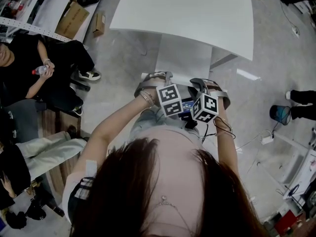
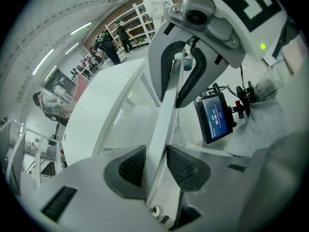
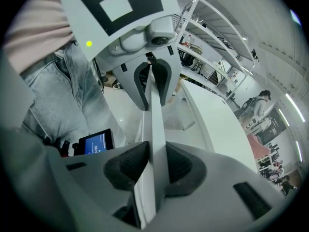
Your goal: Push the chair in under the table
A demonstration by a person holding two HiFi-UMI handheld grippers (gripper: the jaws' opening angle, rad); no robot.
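from my end i see a grey polished floor [image 1: 116, 58] with a soft glare. a cardboard box [image 1: 71, 19] lies at the upper left, and seated people [image 1: 29, 70] line the left edge. tall open racks [image 3: 207, 25] stand along the far side. strip lights [image 2: 79, 29] run across the ceiling.

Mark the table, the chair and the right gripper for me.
table [image 1: 197, 14], head view, bare white top.
chair [image 2: 163, 120], left gripper view, back rail between the jaws.
right gripper [image 3: 155, 164], right gripper view, midway between its fingertips.
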